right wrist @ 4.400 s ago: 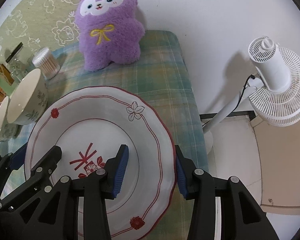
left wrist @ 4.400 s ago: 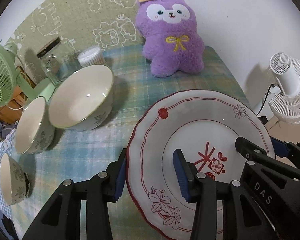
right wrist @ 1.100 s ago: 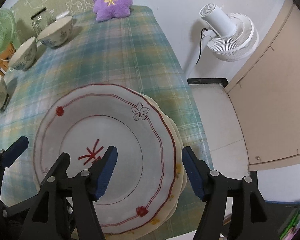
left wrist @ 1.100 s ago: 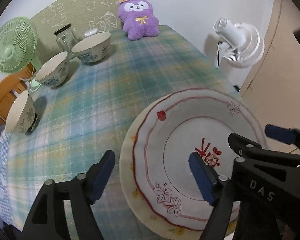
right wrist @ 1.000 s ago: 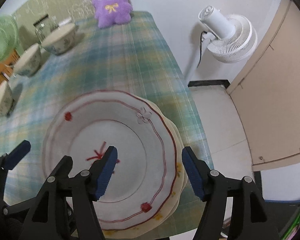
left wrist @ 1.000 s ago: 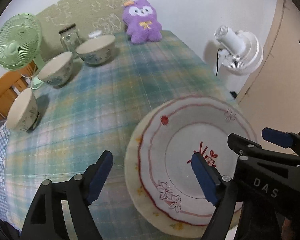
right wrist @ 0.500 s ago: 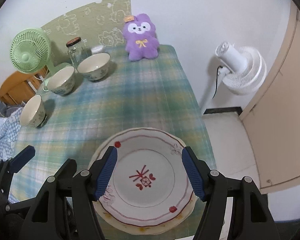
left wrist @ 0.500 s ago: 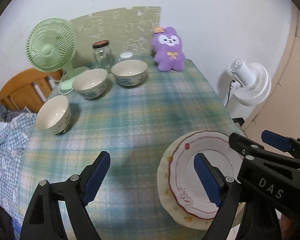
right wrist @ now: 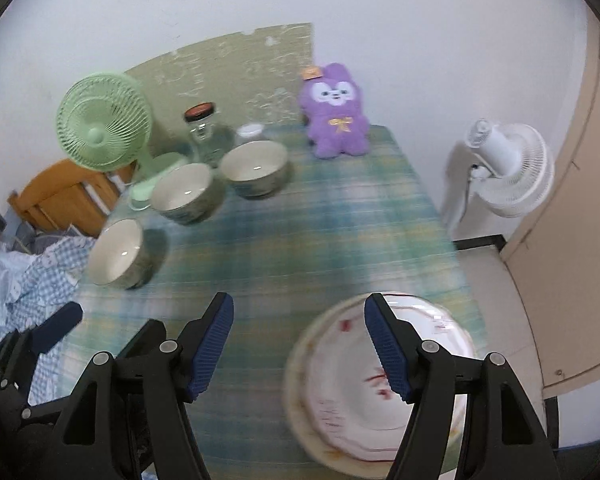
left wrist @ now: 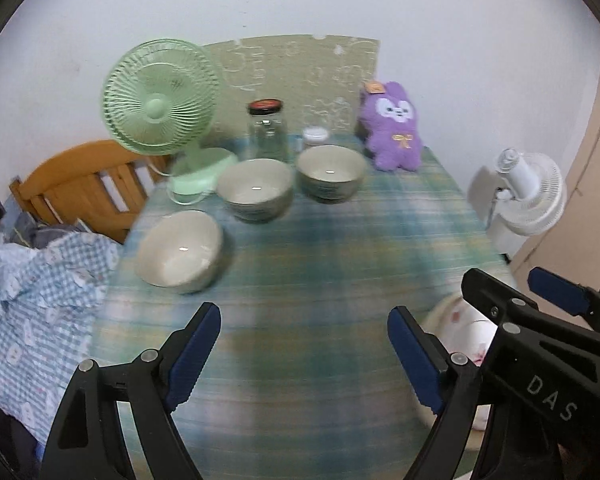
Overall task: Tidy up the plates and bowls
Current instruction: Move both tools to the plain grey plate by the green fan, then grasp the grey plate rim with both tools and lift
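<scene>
A white plate with red trim [right wrist: 352, 384] lies stacked on a cream plate at the near right corner of the plaid table [right wrist: 320, 232]; in the left wrist view only its rim [left wrist: 460, 320] shows. Three cream bowls stand apart along the left side: near [left wrist: 180, 252], middle [left wrist: 255, 189], far [left wrist: 331, 173]. My left gripper [left wrist: 304, 344] hangs open above bare cloth with nothing between its fingers. Also open and holding nothing, my right gripper [right wrist: 299, 338] hovers high over the table, left of the plates.
A green desk fan [left wrist: 160, 96], a glass jar [left wrist: 266, 132], a small white container [left wrist: 315, 134] and a purple plush toy [left wrist: 392, 128] line the back. A white floor fan [right wrist: 504, 168] stands right of the table. A wooden chair [left wrist: 80, 184] and checked cloth [left wrist: 40, 312] sit left.
Both grippers have risen and drawn back from the stacked plates, which stayed on the table. The view has swung leftwards, and the plates now sit to the right of both grippers.
</scene>
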The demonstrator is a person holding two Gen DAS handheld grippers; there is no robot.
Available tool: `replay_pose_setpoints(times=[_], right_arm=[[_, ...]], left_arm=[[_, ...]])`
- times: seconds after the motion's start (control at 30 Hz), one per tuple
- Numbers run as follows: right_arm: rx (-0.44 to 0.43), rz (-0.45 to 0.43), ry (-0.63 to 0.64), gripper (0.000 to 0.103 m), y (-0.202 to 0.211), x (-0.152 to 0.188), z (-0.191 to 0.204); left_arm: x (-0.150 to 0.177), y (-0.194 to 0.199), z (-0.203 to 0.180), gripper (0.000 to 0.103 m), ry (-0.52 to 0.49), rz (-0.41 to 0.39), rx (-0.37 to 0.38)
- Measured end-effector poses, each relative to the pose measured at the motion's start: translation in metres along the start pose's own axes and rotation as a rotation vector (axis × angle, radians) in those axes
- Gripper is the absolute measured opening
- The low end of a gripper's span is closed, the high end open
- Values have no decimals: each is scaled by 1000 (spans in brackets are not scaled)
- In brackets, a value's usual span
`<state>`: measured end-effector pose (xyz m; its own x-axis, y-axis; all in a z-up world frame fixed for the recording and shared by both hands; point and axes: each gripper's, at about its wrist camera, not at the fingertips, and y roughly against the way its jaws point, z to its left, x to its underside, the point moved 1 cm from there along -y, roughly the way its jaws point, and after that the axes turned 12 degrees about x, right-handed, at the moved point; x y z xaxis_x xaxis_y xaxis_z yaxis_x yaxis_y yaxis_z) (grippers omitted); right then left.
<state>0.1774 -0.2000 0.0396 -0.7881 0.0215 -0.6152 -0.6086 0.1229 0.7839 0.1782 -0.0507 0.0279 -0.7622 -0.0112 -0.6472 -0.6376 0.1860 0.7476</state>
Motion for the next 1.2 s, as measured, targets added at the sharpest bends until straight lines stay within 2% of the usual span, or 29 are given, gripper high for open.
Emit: replay_pose_setpoints(times=[0.1, 0.23, 0.37, 0.5, 0.63, 0.7, 0.9, 1.13, 1.2], right_arm=[[-17, -1, 14, 71, 1, -2, 30], [-30, 26, 0, 71, -7, -4, 67], [-16, 26, -4, 71, -12, -8, 97], [-22, 12, -17, 71, -18, -15, 126], [13, -12, 12, 71, -24, -22, 154], [42, -18, 26, 71, -28, -25, 169], [-2, 7, 39, 71, -54, -35, 206], [-7, 29, 31, 70, -86, -40, 235], [-3, 48, 26, 62, -97, -40, 241]], left_arm=[[-1, 2, 25, 85, -2, -12, -31], [-5, -1, 60, 84, -1, 0, -24], [-11, -11, 92, 84, 21, 19, -2], [-20, -21, 124, 81, 39, 17, -21], [-25, -30, 146, 79, 42, 17, -36], [-29, -36, 157, 77, 39, 18, -35], [-38, -59, 191, 66, 61, 47, -29], [-43, -87, 215, 51, 57, 64, -23], [-43, -97, 219, 48, 42, 79, -40]])
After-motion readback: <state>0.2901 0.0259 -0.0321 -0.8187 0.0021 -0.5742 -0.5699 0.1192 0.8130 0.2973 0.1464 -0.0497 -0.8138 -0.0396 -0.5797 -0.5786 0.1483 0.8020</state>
